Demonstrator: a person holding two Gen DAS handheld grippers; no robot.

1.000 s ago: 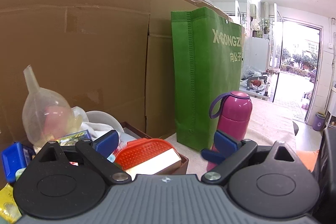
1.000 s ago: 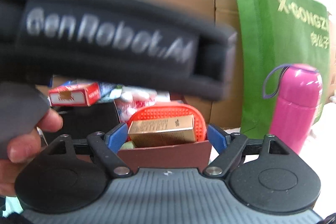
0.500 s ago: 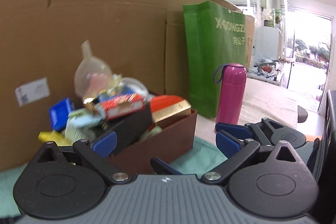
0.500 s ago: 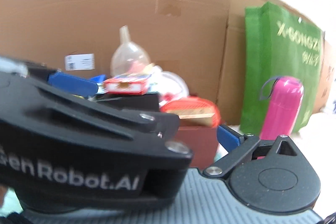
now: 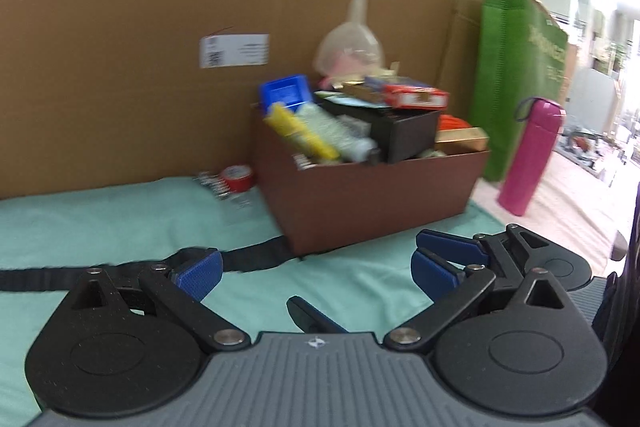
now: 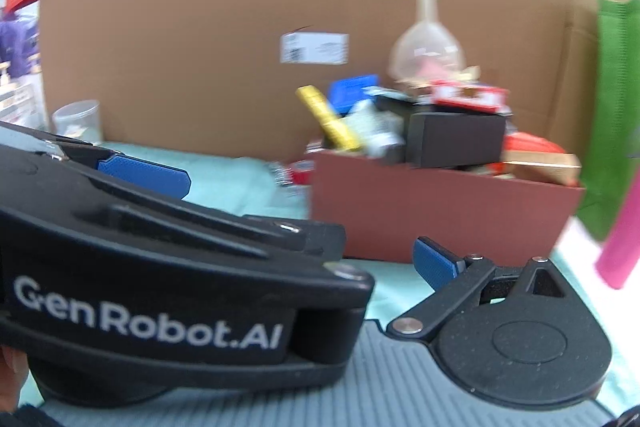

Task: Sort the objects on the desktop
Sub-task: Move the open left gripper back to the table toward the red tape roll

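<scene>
A brown box (image 5: 372,195) stands on the teal cloth (image 5: 100,219) against the cardboard wall. It is heaped with objects: a clear funnel (image 5: 352,43), a blue box (image 5: 285,93), a yellow packet (image 5: 298,133), a black box (image 5: 404,131), a red carton (image 5: 414,98) and a gold box (image 5: 460,137). The brown box also shows in the right wrist view (image 6: 436,215). My left gripper (image 5: 316,275) is open and empty, well short of the box. My right gripper (image 6: 304,247) is open and empty; the left gripper's body (image 6: 152,267) hides its left finger.
A red tape roll (image 5: 238,175) and small metal bits lie left of the box. A black strap (image 5: 248,259) runs across the cloth. A pink bottle (image 5: 532,155) and a green bag (image 5: 520,75) stand to the right. A clear cup (image 6: 78,121) stands far left.
Both grippers have pulled back and away from the box, which now looks smaller and farther off. The left view has swung left and shows more cloth. Both stay open and empty.
</scene>
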